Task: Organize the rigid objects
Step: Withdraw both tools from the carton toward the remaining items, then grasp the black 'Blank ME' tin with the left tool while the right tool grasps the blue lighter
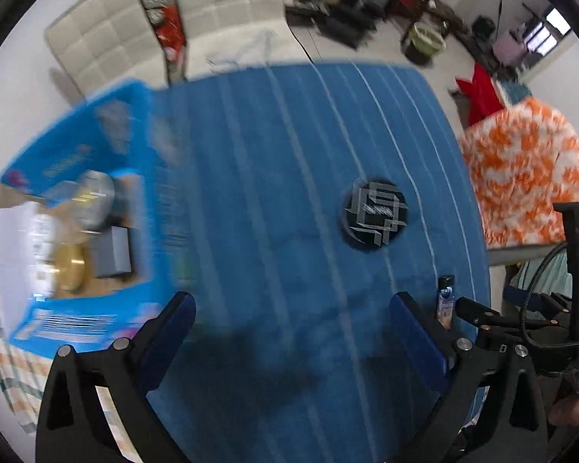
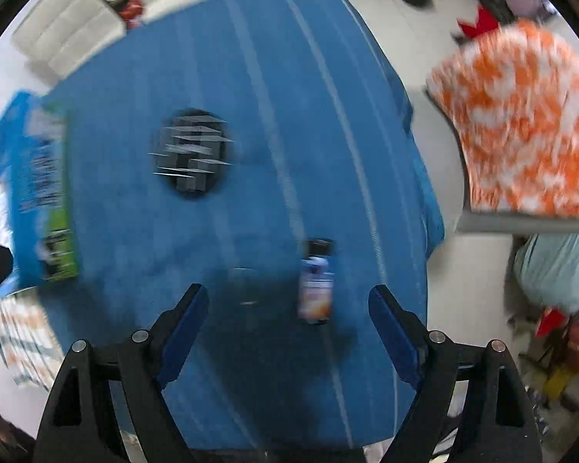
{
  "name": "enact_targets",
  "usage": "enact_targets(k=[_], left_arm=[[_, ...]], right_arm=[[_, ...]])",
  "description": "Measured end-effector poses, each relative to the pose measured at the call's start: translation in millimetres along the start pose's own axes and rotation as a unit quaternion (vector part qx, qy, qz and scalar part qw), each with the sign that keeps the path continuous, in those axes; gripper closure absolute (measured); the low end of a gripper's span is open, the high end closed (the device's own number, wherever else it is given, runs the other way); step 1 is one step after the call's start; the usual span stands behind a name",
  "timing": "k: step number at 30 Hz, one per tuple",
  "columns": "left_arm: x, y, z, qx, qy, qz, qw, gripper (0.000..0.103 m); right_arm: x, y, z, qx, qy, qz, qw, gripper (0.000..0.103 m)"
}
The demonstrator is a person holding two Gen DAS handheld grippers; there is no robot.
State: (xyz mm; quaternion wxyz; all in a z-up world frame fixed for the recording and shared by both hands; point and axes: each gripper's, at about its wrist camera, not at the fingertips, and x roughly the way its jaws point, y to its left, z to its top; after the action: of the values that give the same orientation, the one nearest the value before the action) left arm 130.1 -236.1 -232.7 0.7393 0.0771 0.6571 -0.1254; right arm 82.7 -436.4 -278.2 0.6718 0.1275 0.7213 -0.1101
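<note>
Two grippers hang over a blue striped cloth covering the worktop [image 1: 289, 193], both with jaws spread wide and holding nothing. In the left wrist view the left gripper [image 1: 291, 328] sits at the bottom of the frame, a blue cardboard box [image 1: 96, 123] of blurred items at the left, a black round disc [image 1: 374, 218] right of centre. In the right wrist view a small bottle [image 2: 315, 281] lies just above the right gripper [image 2: 289, 316], toward its right finger.
</note>
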Motion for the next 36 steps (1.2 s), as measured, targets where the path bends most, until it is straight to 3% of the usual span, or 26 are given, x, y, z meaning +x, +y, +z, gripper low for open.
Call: enact_targets(k=[3, 4, 6, 13, 19, 27, 30, 31, 32, 35, 36], left_arm=[[33.3, -37.7, 4.4, 0.013, 0.022, 0.032, 0.9992, 0.000], [43.5, -45.4, 6.9, 0.016, 0.030, 0.042, 0.9986, 0.000], [56.5, -54.3, 9.8, 0.017, 0.041, 0.048, 0.9979, 0.000], [72.5, -61.8, 30.9, 0.003, 0.054, 0.048, 0.9974, 0.000], [74.5, -64.0, 58.7, 0.009, 0.049, 0.021, 0.9985, 0.000], [110.9, -81.5, 82.0, 0.040, 0.092, -0.014, 0.9948, 0.000], [131.1, -94.3, 79.7, 0.061, 0.111, -0.008, 0.9919, 0.001], [135.8, -97.8, 81.0, 0.065, 0.113, -0.009, 0.9914, 0.003], [141.0, -101.5, 80.7, 0.071, 0.114, -0.010, 0.9909, 0.015], [137.2, -111.6, 80.3, 0.088, 0.081, 0.027, 0.9925, 0.030], [135.8, -110.5, 80.5, 0.079, 0.078, 0.021, 0.9936, 0.030]], right_arm=[[41.0, -30.6, 0.8, 0.022, 0.027, 0.009, 0.999, 0.017], [57.1, -36.2, 0.4, 0.031, 0.034, 0.020, 0.999, 0.024], [76.1, -45.0, 0.2, 0.037, 0.046, 0.027, 0.998, 0.048], [70.6, -32.5, -7.1, 0.000, 0.014, -0.027, 1.000, 0.075], [61.1, -45.3, 9.9, 0.010, 0.010, -0.015, 1.000, 0.076], [60.9, -72.9, 65.7, 0.046, 0.008, 0.022, 0.999, 0.076], [61.2, -71.1, 76.9, 0.040, 0.005, 0.026, 0.999, 0.076], [61.7, -68.7, 80.0, 0.037, 0.004, 0.027, 0.999, 0.076], [63.3, -67.3, 82.7, 0.035, 0.004, 0.027, 0.999, 0.076], [66.4, -58.8, 87.8, 0.031, 0.009, 0.030, 0.999, 0.076], [66.6, -53.9, 88.6, 0.027, 0.009, 0.029, 0.999, 0.076]])
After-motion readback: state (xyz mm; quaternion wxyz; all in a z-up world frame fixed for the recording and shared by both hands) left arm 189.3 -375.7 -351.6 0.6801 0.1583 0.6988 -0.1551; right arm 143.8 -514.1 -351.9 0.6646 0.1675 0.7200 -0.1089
